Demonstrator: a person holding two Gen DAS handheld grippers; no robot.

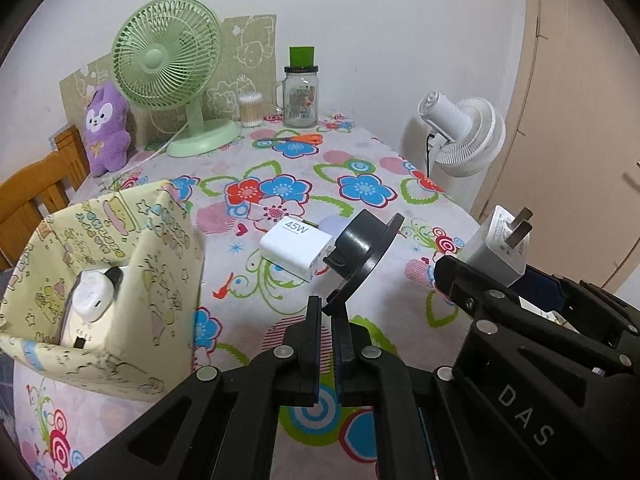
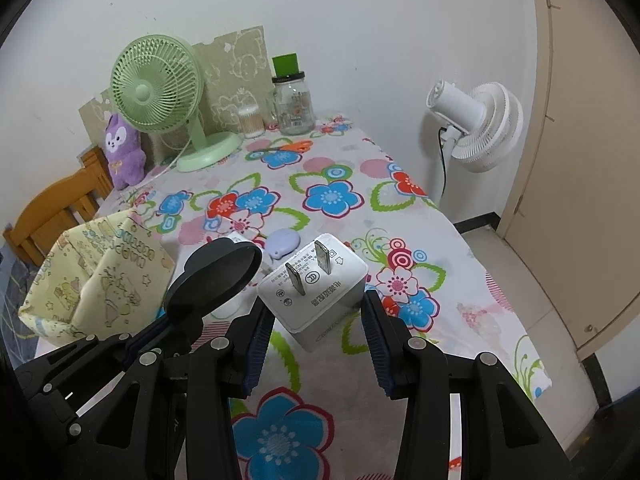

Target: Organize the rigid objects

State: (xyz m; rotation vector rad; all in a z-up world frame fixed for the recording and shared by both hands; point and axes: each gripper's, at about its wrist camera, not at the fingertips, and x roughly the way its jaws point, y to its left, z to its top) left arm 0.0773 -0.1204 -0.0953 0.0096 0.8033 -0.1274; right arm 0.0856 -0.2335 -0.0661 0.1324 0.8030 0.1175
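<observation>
My left gripper (image 1: 328,312) is shut on the thin edge of a black round disc (image 1: 364,248), which it holds tilted above the floral tablecloth. Just behind the disc, a white 45W charger (image 1: 296,246) lies on the cloth. My right gripper (image 2: 318,308) is shut on a white two-prong plug adapter (image 2: 316,292), prongs pointing up, lifted off the table. In the right wrist view the black disc (image 2: 216,280) is to the left of the adapter, and a small lilac object (image 2: 284,244) lies behind it. A yellow patterned box (image 1: 160,280) at the left holds white devices (image 1: 94,296).
At the table's far end stand a green desk fan (image 1: 168,60), a purple plush (image 1: 106,128), a glass jar (image 1: 300,96), a cotton-swab tub (image 1: 251,110) and orange scissors (image 1: 300,139). A white floor fan (image 2: 476,124) is off the right edge. A wooden chair (image 1: 36,196) is on the left.
</observation>
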